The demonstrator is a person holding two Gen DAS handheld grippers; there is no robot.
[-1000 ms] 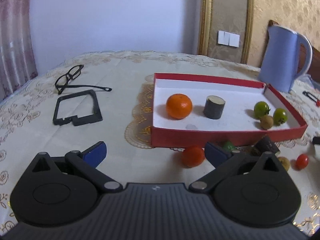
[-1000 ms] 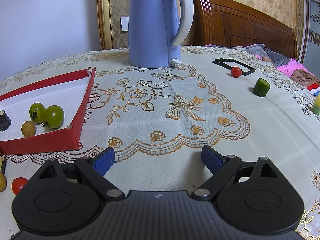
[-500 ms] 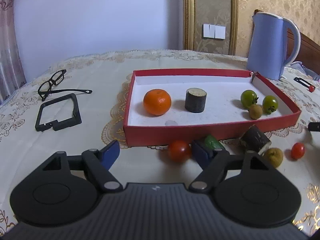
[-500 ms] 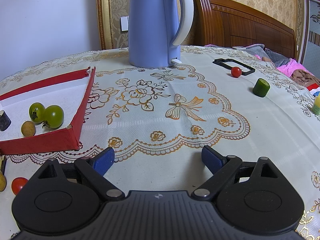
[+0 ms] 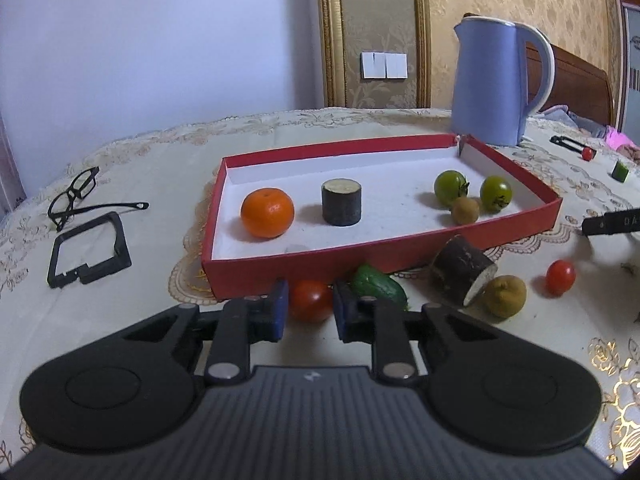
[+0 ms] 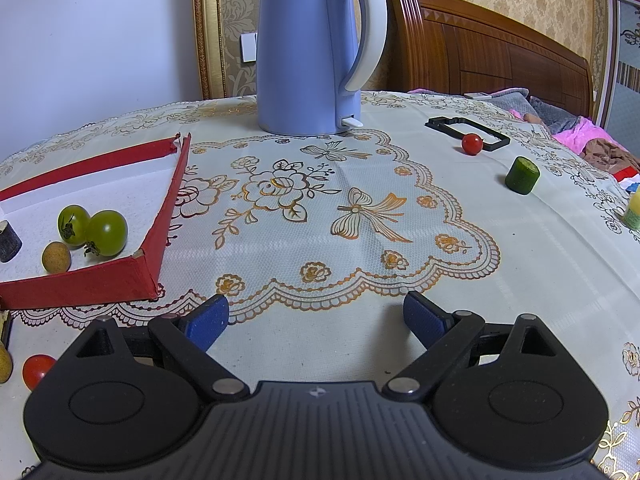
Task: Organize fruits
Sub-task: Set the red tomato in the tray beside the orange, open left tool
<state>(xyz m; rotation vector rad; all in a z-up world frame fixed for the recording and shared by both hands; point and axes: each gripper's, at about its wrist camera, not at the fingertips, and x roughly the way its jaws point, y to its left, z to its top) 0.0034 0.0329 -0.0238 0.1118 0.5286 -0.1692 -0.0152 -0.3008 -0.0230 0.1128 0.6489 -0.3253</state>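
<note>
Left wrist view: the left tongs (image 5: 307, 307) pinch a red tomato (image 5: 310, 300) on the bench (image 5: 160, 184), just before the red tray's (image 5: 360, 258) near wall. A green cucumber piece (image 5: 380, 286) touches the right pad; a dark cut stub (image 5: 460, 276), a brown fruit (image 5: 505, 295) and a second red tomato (image 5: 561, 277) lie further right. The tray holds one orange (image 5: 267, 213), one dark cylinder (image 5: 341, 202), two green tomatoes (image 5: 450, 187) and one small brown fruit (image 5: 465, 210)

Right wrist view: the right tongs (image 6: 316, 316) stand spread over bare cloth, the kettle (image 6: 308, 46) at the far edge
</note>
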